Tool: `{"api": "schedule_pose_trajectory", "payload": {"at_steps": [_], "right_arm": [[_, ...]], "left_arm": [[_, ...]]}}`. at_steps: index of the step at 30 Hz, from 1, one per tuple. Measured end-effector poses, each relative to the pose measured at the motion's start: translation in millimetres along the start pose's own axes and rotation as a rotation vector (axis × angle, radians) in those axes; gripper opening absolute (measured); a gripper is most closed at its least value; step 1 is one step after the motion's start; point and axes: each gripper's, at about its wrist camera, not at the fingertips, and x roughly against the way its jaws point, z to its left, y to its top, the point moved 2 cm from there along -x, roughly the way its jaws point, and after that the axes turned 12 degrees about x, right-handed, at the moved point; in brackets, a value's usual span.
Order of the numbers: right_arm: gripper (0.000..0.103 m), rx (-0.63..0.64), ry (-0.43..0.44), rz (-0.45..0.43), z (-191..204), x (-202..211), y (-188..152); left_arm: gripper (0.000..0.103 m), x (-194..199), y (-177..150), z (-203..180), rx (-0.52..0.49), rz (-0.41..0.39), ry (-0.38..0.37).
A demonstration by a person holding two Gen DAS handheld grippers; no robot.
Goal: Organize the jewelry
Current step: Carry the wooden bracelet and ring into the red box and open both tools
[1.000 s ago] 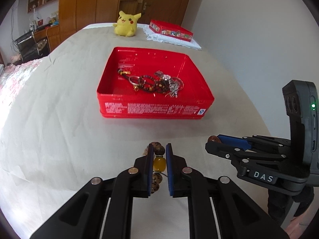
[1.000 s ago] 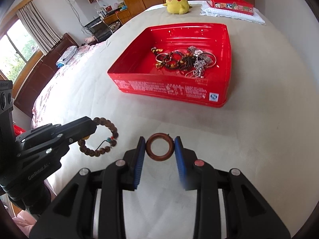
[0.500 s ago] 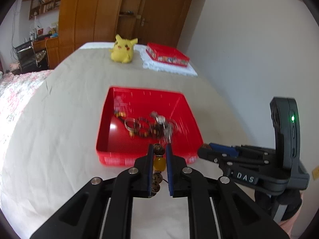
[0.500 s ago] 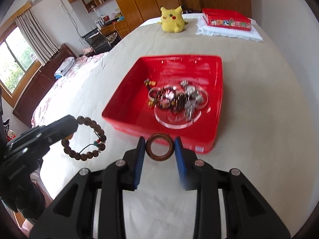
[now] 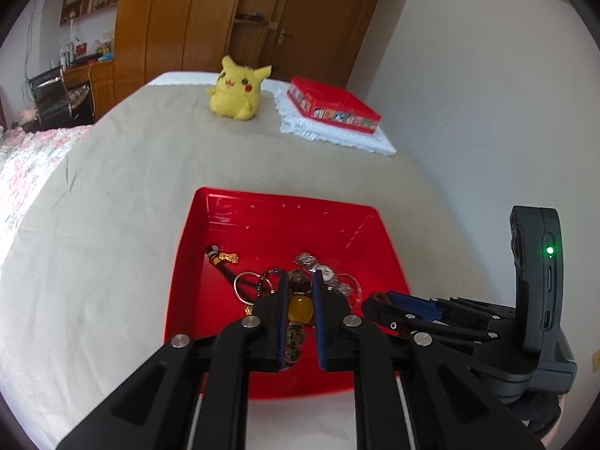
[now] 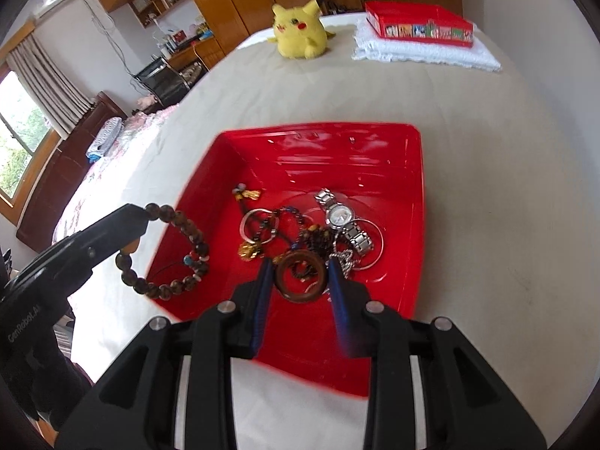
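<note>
Beaded bracelet (image 6: 176,251) is gripped by left gripper (image 5: 299,292) over red tray (image 6: 416,202) — wooden ring (image 6: 300,275) is clamped in right gripper (image 6: 300,281), above jewelry pile (image 6: 318,225).

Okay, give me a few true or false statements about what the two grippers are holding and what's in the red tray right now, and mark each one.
1. The left gripper holds a beaded bracelet. True.
2. The right gripper is empty. False: it grips a brown wooden ring.
3. A silver watch lies in the red tray. True.
4. The yellow plush toy sits inside the tray. False: it sits beyond it, on the bed.
</note>
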Motion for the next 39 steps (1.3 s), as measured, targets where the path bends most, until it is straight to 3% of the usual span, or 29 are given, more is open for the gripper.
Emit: {"api": "schedule_pose_trajectory", "payload": {"at_steps": [5, 13, 15, 16, 28, 33, 37, 39], "right_arm": [[0.028, -0.013, 0.005, 0.045, -6, -29, 2], [0.030, 0.000, -0.026, 0.053, -5, -41, 5], [0.040, 0.004, -0.046, 0.045, -4, -40, 5], [0.044, 0.005, -0.055, 0.038, -4, -39, 5], [0.044, 0.001, -0.064, 0.001, -3, -21, 4], [0.044, 0.000, -0.077, -0.013, -1, -10, 0], [0.058, 0.006, -0.092, -0.036, 2, 2, -5], [0.071, 0.005, -0.106, -0.047, 3, 9, -8]], "left_arm": [[0.012, -33, 3, 13, 0.018, 0.035, 0.024], [0.012, -59, 2, 23, 0.033, 0.070, 0.041], [0.029, -61, 2, 28, 0.052, 0.077, 0.043], [0.044, -61, 4, 28, 0.056, 0.073, 0.047], [0.047, -45, 4, 26, 0.046, 0.044, 0.061], [0.061, -33, 3, 26, 0.040, 0.024, 0.081], [0.073, -13, -2, 30, 0.026, -0.015, 0.111], [0.077, -5, -4, 32, 0.023, -0.031, 0.125]]}}
